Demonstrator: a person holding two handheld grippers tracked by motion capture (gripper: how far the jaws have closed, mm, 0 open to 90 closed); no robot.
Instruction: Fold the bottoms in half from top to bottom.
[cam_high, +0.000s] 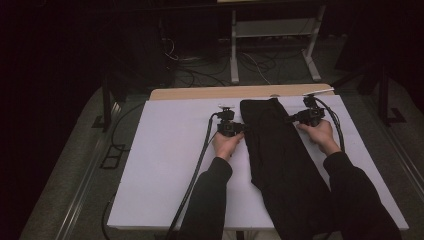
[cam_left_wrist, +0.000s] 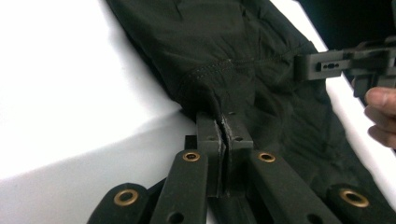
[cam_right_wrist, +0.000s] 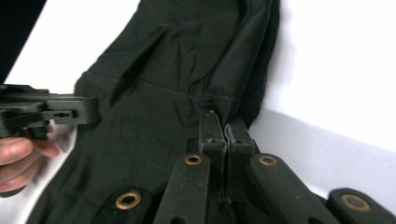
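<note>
A long black garment (cam_high: 280, 165) lies lengthwise on the white table top (cam_high: 165, 165), its seamed upper end farthest from me. My left gripper (cam_high: 243, 128) sits at the garment's left edge, near that upper end. In the left gripper view its jaws (cam_left_wrist: 223, 122) are pressed together on a fold of the black cloth (cam_left_wrist: 233, 42). My right gripper (cam_high: 290, 119) meets the opposite edge. In the right gripper view it (cam_right_wrist: 223, 123) is shut on the cloth (cam_right_wrist: 159, 70) just below a stitched seam. Each gripper view shows the other gripper, the right gripper (cam_left_wrist: 308, 67) and the left gripper (cam_right_wrist: 86, 112), across the garment.
A brown cardboard strip (cam_high: 225, 93) runs along the table's far edge. Beyond it stand a metal frame (cam_high: 234, 50) and loose cables on the floor (cam_high: 200, 70). The left gripper's cable (cam_high: 192, 180) trails over the table toward me. Bare white surface lies left of the garment.
</note>
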